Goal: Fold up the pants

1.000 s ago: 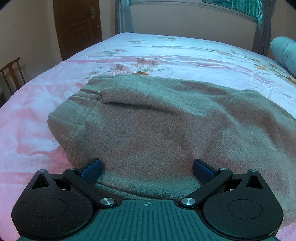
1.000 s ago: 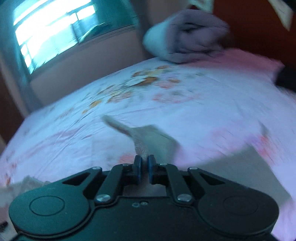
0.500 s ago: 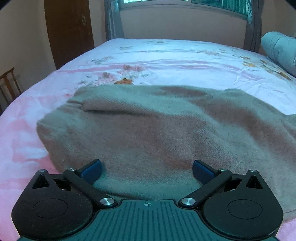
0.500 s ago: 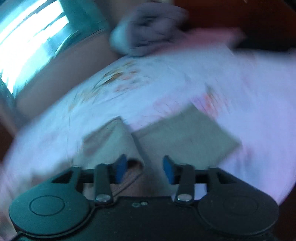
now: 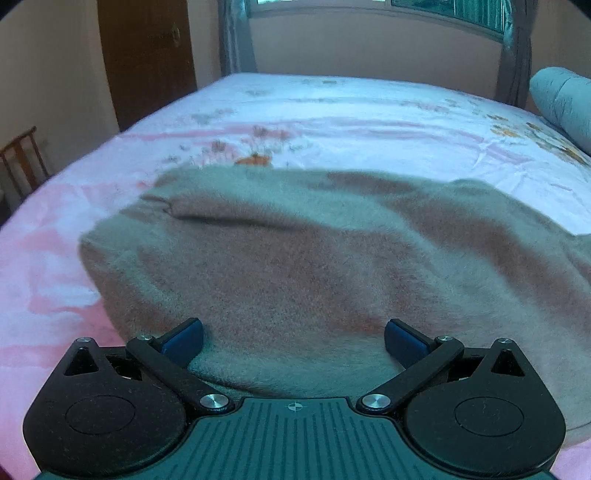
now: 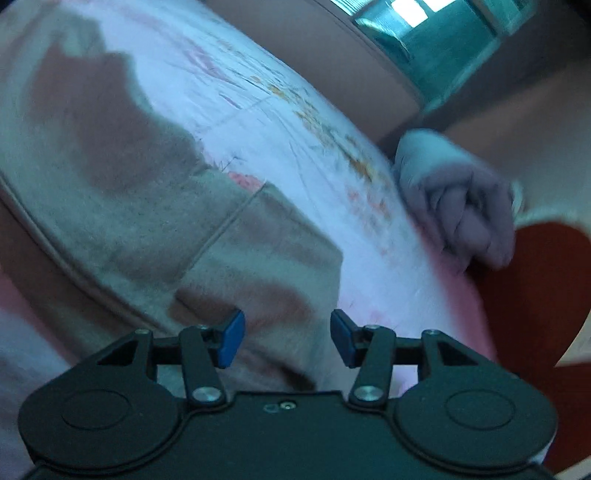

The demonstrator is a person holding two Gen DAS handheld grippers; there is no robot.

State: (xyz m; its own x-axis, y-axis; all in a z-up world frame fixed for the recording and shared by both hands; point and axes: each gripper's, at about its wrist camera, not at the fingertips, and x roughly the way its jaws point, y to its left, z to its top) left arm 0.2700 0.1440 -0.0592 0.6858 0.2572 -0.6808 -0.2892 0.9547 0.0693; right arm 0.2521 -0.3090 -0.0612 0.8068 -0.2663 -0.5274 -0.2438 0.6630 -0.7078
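The pants (image 5: 295, 266), a fuzzy grey-brown pair, are lying spread across the near part of the bed (image 5: 351, 107), on its pink and white floral sheet, reaching from near the bed's left edge toward its right side. In the left wrist view the left gripper (image 5: 293, 339) is hovering low over the near edge of the fabric with its 2 blue pads (image 5: 183, 339) standing wide apart; cloth is showing between them, but neither pad is pressing on it.

In the blurred, tilted right wrist view the right gripper (image 6: 287, 338) is sitting over a seamed end of the pants (image 6: 155, 221). Its jaws have just been opening and are now standing partway apart, with fabric below and between the pads (image 6: 232, 338), though nothing is clamped.

A rolled grey blanket (image 6: 461, 199) is resting at the bed's far right edge. A dark wooden door (image 5: 147, 59) and a wooden chair (image 5: 22, 162) are standing beyond the bed's left side, and a window (image 5: 443, 11) is running along the far wall.
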